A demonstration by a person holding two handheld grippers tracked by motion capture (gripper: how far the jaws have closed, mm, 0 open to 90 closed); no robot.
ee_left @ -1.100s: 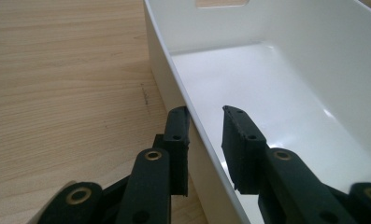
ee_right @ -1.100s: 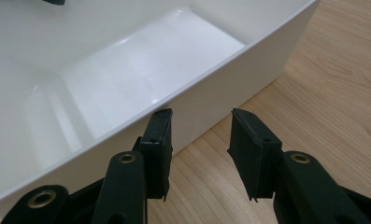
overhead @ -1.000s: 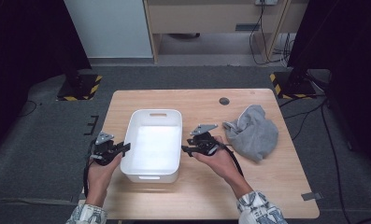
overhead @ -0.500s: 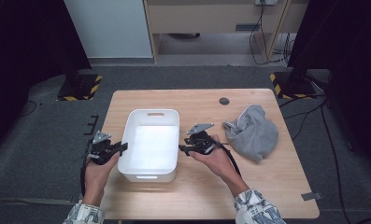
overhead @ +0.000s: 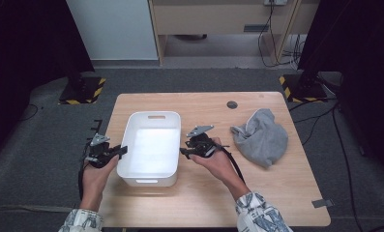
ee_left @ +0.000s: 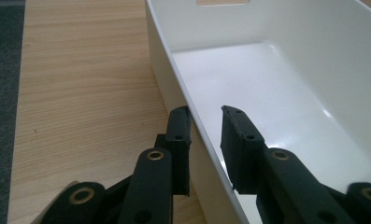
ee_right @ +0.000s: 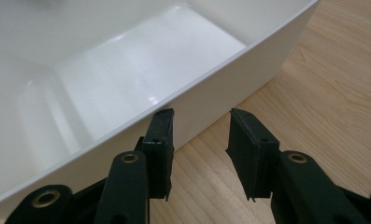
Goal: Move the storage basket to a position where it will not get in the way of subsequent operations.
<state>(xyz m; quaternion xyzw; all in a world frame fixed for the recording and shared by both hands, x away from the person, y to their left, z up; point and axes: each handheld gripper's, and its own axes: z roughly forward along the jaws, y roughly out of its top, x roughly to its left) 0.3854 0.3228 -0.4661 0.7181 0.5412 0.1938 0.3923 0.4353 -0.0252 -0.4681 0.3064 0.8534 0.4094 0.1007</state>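
Note:
A white plastic bin [overhead: 131, 129] stands empty on the wooden table [overhead: 204, 203], left of centre. My left gripper [overhead: 123, 150] is at the bin's left wall. In the left gripper view it [ee_left: 205, 112] is open astride that wall [ee_left: 167, 70]: one jaw lies against the outside, the other hangs inside with a gap. My right gripper [overhead: 182, 151] is at the bin's right side. In the right gripper view it [ee_right: 200, 114] is open just outside the right wall [ee_right: 248, 65], with nothing between the pads. A crumpled grey cloth [overhead: 262, 137] lies to the right.
A small black disc [overhead: 232, 104] sits on the table near the far edge. Yellow-and-black striped stand feet [overhead: 83, 92] rest on the grey floor at both far corners. A white cabinet [overhead: 112, 29] stands beyond the table.
The bin and both grippers have shifted slightly to the left. The cloth has stayed in place.

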